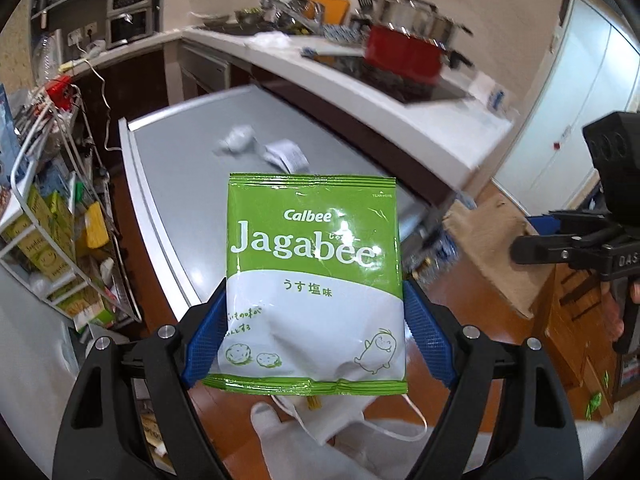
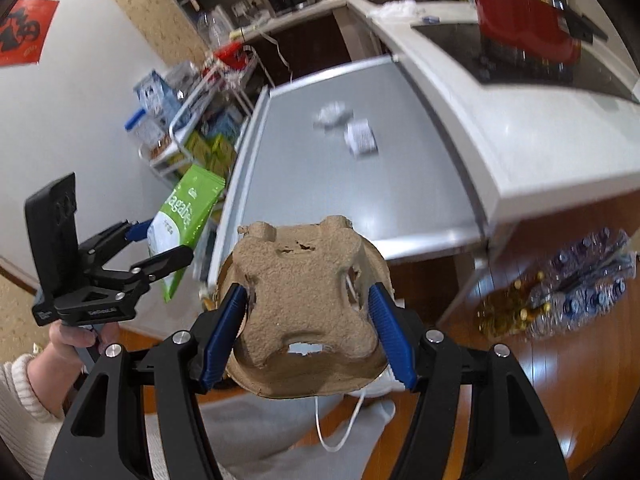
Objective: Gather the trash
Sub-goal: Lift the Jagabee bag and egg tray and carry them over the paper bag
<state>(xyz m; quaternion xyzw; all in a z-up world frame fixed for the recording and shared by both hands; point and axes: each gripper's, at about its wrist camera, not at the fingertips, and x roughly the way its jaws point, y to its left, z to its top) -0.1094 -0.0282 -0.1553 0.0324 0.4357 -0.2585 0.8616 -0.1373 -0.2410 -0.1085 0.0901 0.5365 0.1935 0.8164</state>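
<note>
Nearest the left wrist camera, the left gripper (image 1: 314, 320) was clamped on a green-and-white Jagabee snack bag (image 1: 314, 280), its blue pads pressing the bag's two side edges and holding it upright, clear of the grey table (image 1: 192, 200). The bag looked soft and slightly buckled low down, so the squeeze seemed best kept steady rather than tightened. Further off on that table lay a crumpled white wrapper (image 1: 238, 140) and, just beside it, a folded printed paper slip (image 1: 286, 156), both not yet collected.

To the right, the right gripper (image 2: 308, 328) was closed on a brown moulded-pulp cup carrier (image 2: 308, 312), pads biting its left and right flanks. The carrier was torn in places and likely to crush or tilt, so carrying it level looked wise. With both grippers full, each load probably needed dropping in a bin, which was not in view, before going for the table scraps.
</note>
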